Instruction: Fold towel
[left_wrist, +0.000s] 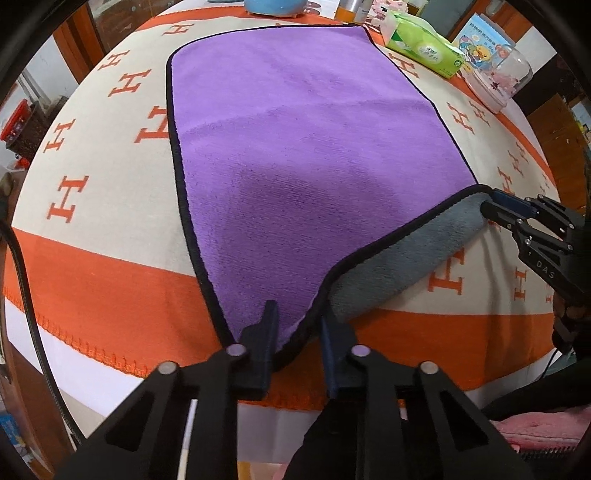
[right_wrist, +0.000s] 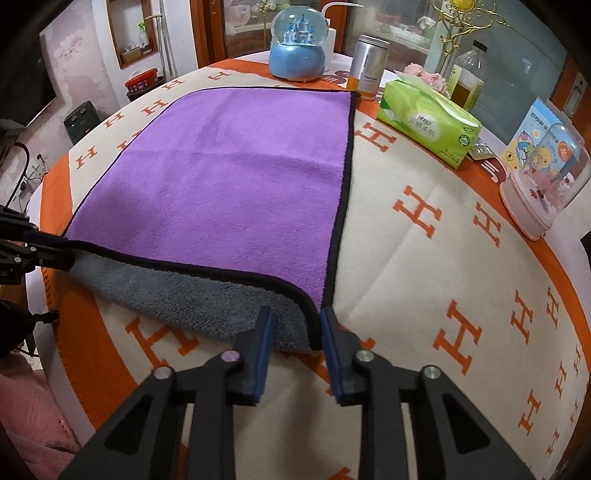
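The purple towel (right_wrist: 236, 177) is found spread flat on the bench (right_wrist: 424, 266), over an orange-and-cream blanket (right_wrist: 406, 295) with an H pattern. Its near hem has been raised and turned slightly, so that a strip of the grey underside (right_wrist: 184, 295) is exposed along the edge toward 6 o'clock. The far half lies undisturbed, its black binding reaching toward 12 o'clock.

The left tongs (left_wrist: 297, 332) are seen part-open astride the near left corner of the towel; the corner lies between the blades, but whether it is pinched cannot be told. The right tongs (right_wrist: 297, 334) stand likewise part-open at the near right corner, the binding against the inner face of one blade; a firm hold cannot be confirmed.

Progress is judged early: both near corners are engaged and lifted a little, no fold has been laid, and the carrying of the near edge over to the far edge is left.

Beyond the towel, at 12 to 2 o'clock, a blue snow globe (right_wrist: 297, 48), a metal can (right_wrist: 367, 66), a green tissue pack (right_wrist: 428, 125) and a clear-domed ornament (right_wrist: 543, 181) are noted, well apart from the work.
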